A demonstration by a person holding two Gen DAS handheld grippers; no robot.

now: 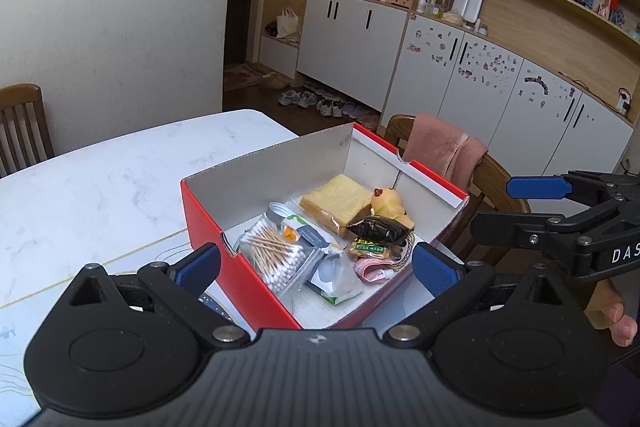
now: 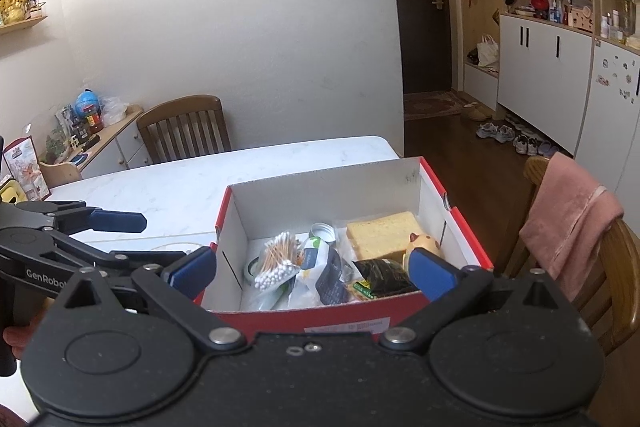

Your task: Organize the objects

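Note:
A red shoebox with a white inside (image 1: pixel 280 155) (image 2: pixel 320 187) stands open on the white marble table (image 1: pixel 100 187). In it lie a bag of cotton swabs (image 1: pixel 272 255) (image 2: pixel 278 261), a wrapped bread slice (image 1: pixel 336 201) (image 2: pixel 382 233), a yellow toy (image 1: pixel 386 203) (image 2: pixel 424 243), a black packet (image 1: pixel 378 229) (image 2: pixel 384 277) and several small pouches. My left gripper (image 1: pixel 316 269) (image 2: pixel 132 239) is open at the box's near left corner. My right gripper (image 2: pixel 314 273) (image 1: pixel 516 205) is open over the near wall. Neither holds anything.
A wooden chair draped with a pink cloth (image 1: pixel 444 147) (image 2: pixel 568 211) stands right beside the box. Another wooden chair (image 2: pixel 184 127) is at the table's far side. A person's fingers (image 1: pixel 616 319) grip the right handle. White cabinets and shoes line the room behind.

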